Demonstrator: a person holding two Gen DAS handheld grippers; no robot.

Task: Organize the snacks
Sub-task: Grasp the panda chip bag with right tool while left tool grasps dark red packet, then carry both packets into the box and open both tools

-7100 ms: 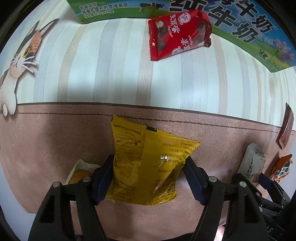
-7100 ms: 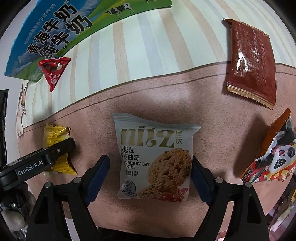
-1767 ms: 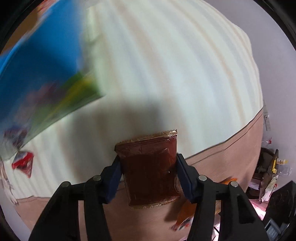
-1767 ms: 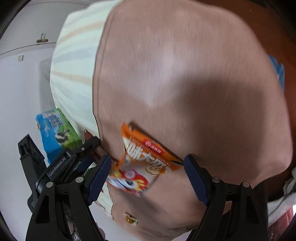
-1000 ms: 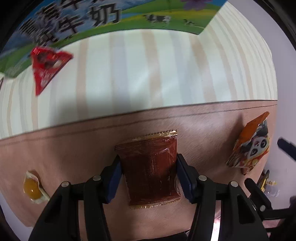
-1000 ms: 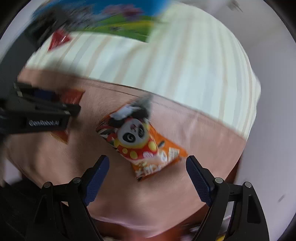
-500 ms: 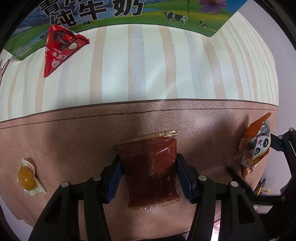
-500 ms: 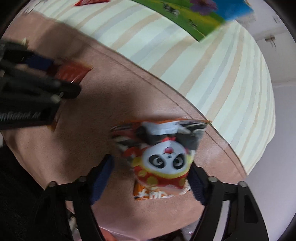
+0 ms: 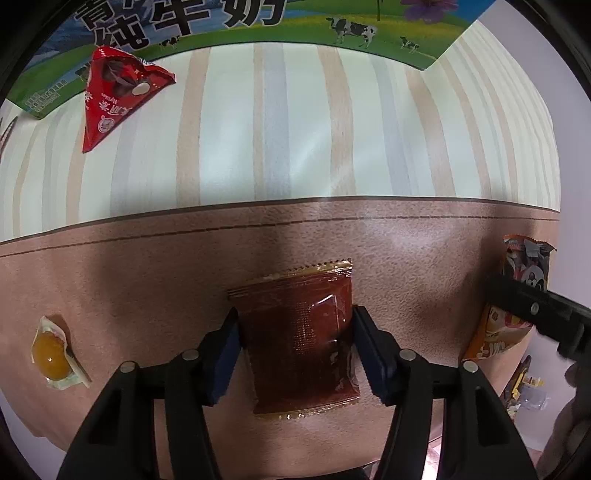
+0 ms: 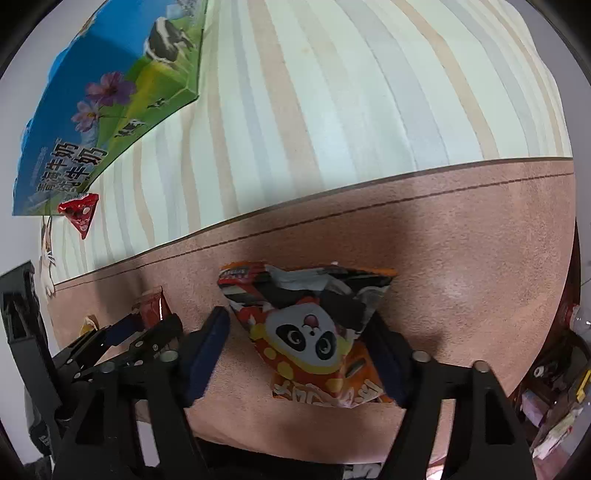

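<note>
My left gripper (image 9: 295,343) is shut on a dark red-brown snack packet (image 9: 299,332), held over the pink part of the table mat. My right gripper (image 10: 295,350) straddles an orange panda snack bag (image 10: 314,328); its right pad touches the bag, the left pad stands a little off it. That bag also shows at the right edge of the left wrist view (image 9: 517,295), crossed by the right gripper's finger. The left gripper with its red-brown packet (image 10: 151,306) shows at lower left of the right wrist view.
A red triangular candy bag (image 9: 114,96) lies by a blue-green milk carton box (image 9: 258,22) at the back, also seen in the right wrist view (image 10: 110,110). A small yellow wrapped sweet (image 9: 51,350) lies at left. The mat (image 9: 295,140) is striped behind, pink in front.
The right gripper has come down around the panda bag and narrowed on it. The left gripper keeps hold of the red-brown packet and has settled lower over the pink mat.
</note>
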